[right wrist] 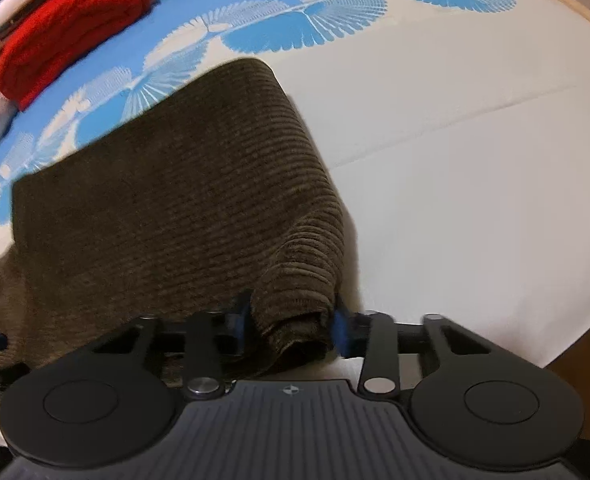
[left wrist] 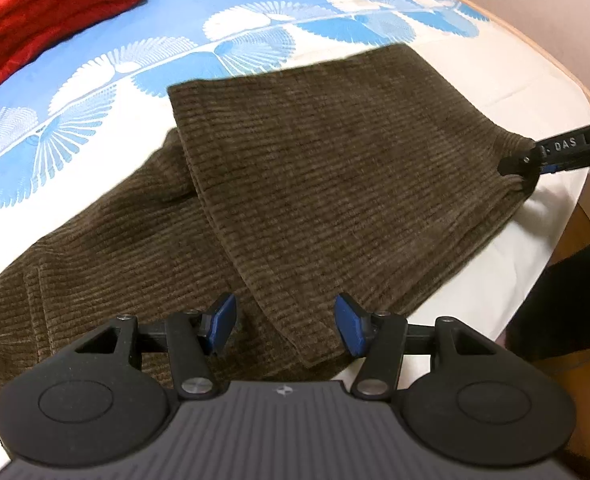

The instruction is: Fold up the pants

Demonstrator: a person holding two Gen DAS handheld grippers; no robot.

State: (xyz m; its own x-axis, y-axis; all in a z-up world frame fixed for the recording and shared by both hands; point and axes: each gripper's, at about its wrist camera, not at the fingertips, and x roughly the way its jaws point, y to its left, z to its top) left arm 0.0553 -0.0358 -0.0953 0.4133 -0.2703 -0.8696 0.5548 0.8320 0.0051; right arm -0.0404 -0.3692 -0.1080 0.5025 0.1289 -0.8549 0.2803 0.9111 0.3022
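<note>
The brown corduroy pants (left wrist: 327,168) lay on the bed (right wrist: 475,152), on a cover that was white near the person and blue with fan patterns farther away. One part of the pants was already folded over the rest, so a top layer with a straight edge ran across the lower layer.

The right gripper (right wrist: 291,330) was clamped on a bunched corner of this top layer. In the right wrist view the cloth was gathered into a thick roll between the two blue pads, and both pads pressed on it. In the left wrist view the same gripper came in from the right edge and pinched the cloth at the far right corner.

The left gripper (left wrist: 285,326) stood apart, with its blue pads on each side of the near edge of the folded layer, but they did not squeeze anything. The cloth lay just under and ahead of it.

The long side of the folded layer ran from the left gripper toward the right one, so each hand was at one end of the same near edge. I judged that the left one was nearer to the free corner and had to close on it before both could carry the layer away from the person. A red folded cloth (left wrist: 51,12) lay well apart, at the far left.
</note>
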